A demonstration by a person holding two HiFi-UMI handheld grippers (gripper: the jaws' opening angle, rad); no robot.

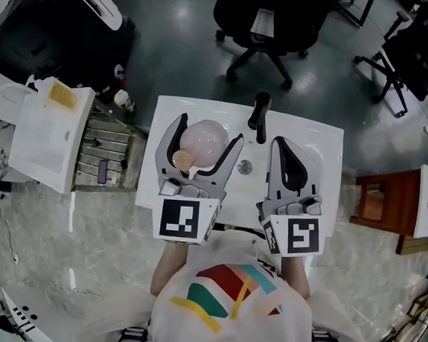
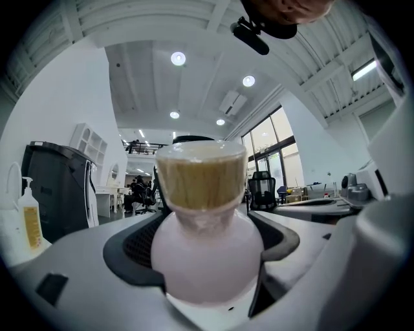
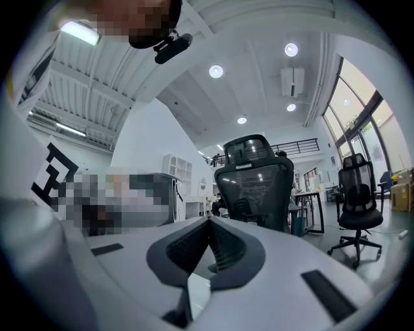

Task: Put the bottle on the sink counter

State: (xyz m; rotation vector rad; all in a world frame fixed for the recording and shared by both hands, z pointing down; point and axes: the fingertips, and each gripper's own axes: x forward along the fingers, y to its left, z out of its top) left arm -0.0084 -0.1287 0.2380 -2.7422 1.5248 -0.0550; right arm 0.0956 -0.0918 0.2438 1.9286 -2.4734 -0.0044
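A round pale pink bottle [image 1: 208, 139] with a tan cap [image 1: 181, 158] is held between the jaws of my left gripper [image 1: 210, 129], over the left part of the white sink counter [image 1: 317, 140]. In the left gripper view the bottle [image 2: 207, 258] stands upright, cap [image 2: 202, 176] on top, with the dark pads [image 2: 129, 249] pressed on its belly. My right gripper [image 1: 282, 143] hovers over the right side of the basin; its jaws [image 3: 208, 236] are shut and hold nothing. Whether the bottle's base touches the sink is hidden.
A black faucet [image 1: 260, 116] rises at the back of the basin, and the drain [image 1: 245, 166] lies between the grippers. A metal rack [image 1: 100, 153] and a white box [image 1: 41, 132] stand to the left, a wooden stand [image 1: 380, 200] to the right, an office chair [image 1: 268, 26] beyond.
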